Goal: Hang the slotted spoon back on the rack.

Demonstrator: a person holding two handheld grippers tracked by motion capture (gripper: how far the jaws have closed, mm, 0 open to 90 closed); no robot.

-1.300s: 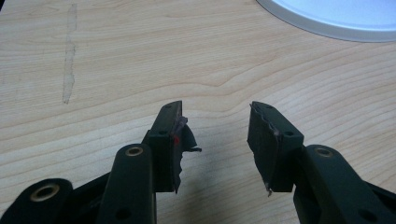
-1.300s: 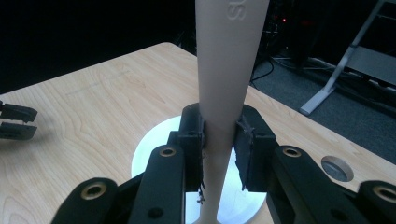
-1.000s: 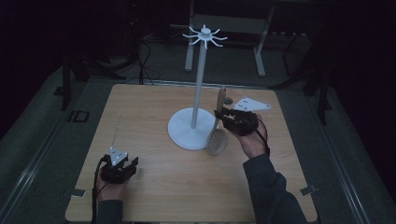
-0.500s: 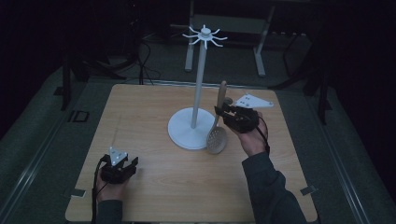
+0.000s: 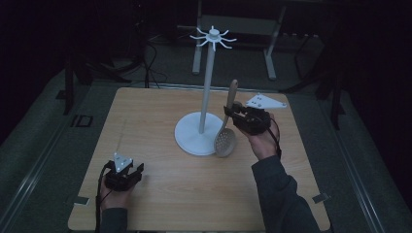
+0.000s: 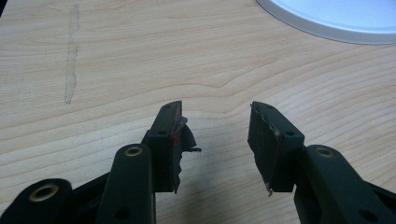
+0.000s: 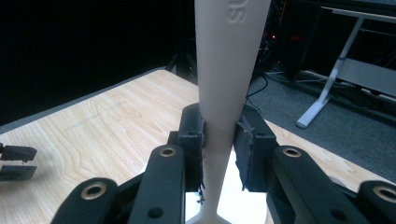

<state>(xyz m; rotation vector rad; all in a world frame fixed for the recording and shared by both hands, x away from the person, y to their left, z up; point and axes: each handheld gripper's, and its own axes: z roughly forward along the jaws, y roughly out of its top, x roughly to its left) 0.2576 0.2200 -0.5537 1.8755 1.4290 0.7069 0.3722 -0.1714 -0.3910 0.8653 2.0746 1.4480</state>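
Currently right gripper [image 5: 232,114] clamps the beige plastic slotted spoon [image 5: 226,131] mid-handle, just beside the white hook stand [image 5: 208,87] — likely light, stiff, smooth. Left gripper [image 6: 215,140] gapes, idle.

Wooden table [image 5: 160,145] under white stand [image 5: 197,138]

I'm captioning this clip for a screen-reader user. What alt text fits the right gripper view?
The right gripper has its two black jaws clamped on the narrow neck of a beige slotted spoon's handle, which rises upright and widens toward the top of the picture. Behind it lie a light wooden table, a dark room and a grey table leg.
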